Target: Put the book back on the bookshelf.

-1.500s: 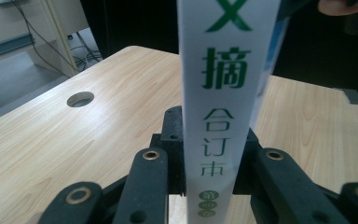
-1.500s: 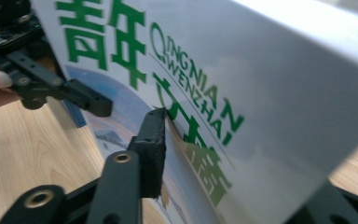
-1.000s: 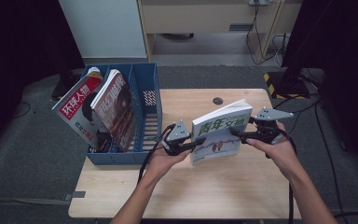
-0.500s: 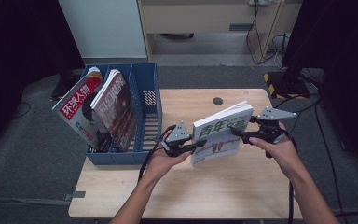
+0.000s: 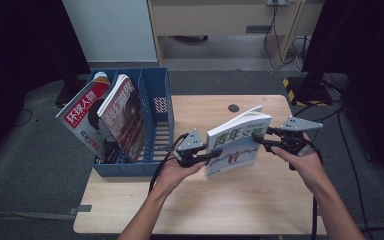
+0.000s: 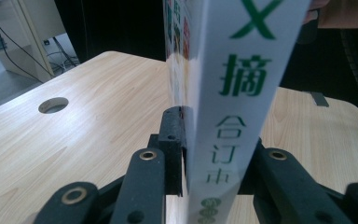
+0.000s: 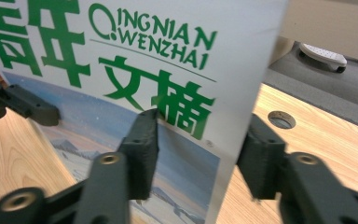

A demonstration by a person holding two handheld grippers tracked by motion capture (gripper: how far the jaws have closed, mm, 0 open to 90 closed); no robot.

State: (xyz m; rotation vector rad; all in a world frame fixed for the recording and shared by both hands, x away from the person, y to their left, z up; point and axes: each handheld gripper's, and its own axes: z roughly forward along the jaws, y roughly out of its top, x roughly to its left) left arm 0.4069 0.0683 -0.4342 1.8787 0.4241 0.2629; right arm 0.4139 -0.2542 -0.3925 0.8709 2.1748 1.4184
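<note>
A thick white book [image 5: 237,142] with green Chinese lettering stands upright, tilted, just above the wooden table [image 5: 205,200]. My left gripper [image 5: 212,155] is shut on its spine edge; in the left gripper view the jaws clamp the spine [image 6: 233,93] from both sides. My right gripper [image 5: 257,140] grips the opposite edge. In the right gripper view one jaw presses the front cover [image 7: 121,56] and the other sits behind the book's edge.
A blue file rack [image 5: 160,100] stands at the table's left end, holding a red magazine [image 5: 82,117] and a second magazine [image 5: 125,115] leaning left. A round cable hole [image 5: 233,108] lies behind the book. Dark floor and cables surround the table.
</note>
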